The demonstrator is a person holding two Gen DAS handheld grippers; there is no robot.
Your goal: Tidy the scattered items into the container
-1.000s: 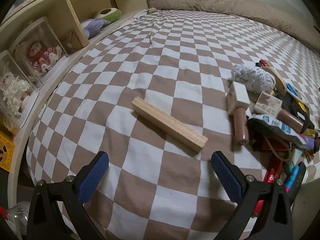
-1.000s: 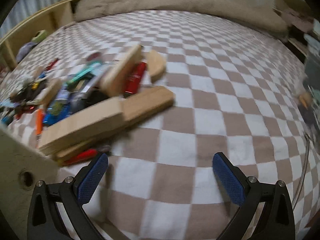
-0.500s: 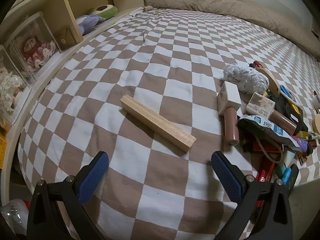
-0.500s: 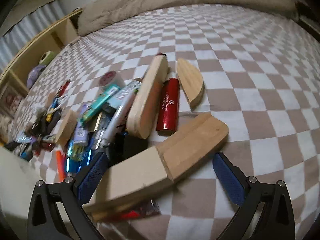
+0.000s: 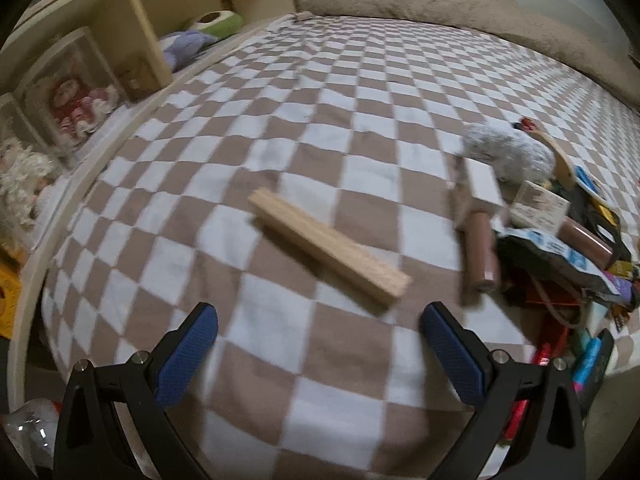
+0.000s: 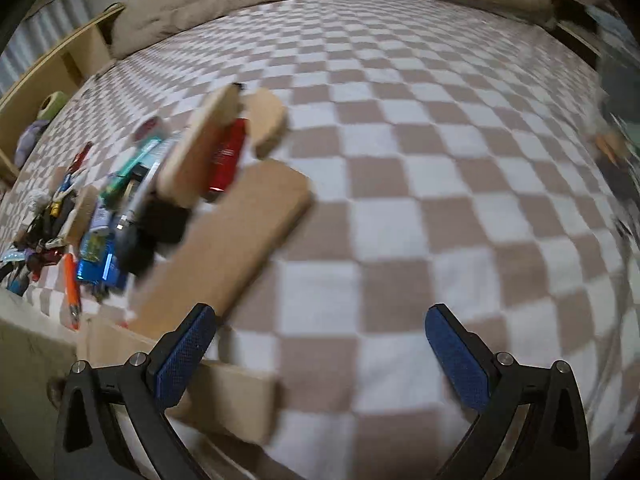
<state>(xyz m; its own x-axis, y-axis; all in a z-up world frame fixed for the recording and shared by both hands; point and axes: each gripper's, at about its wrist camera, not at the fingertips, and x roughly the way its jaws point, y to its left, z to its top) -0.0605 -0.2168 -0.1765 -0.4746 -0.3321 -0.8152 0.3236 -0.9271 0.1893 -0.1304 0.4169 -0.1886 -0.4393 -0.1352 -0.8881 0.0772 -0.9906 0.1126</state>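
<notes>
Lying diagonal: wooden stick point(image 5: 328, 250) | long axis upper-left to lower-right

**Scattered odds and ends on the checkered bed**

A long pale wooden stick point(image 5: 328, 251) lies flat and alone on the checkered cover, angled across the squares. Near its right end a brown tube with a square white cap point(image 5: 478, 236) lies beside a fluffy grey ball point(image 5: 507, 153). Over in the pile, a red cylinder point(image 6: 227, 160) lies between two rounded wooden pieces, with a broad wooden plank point(image 6: 232, 248) just in front.
</notes>
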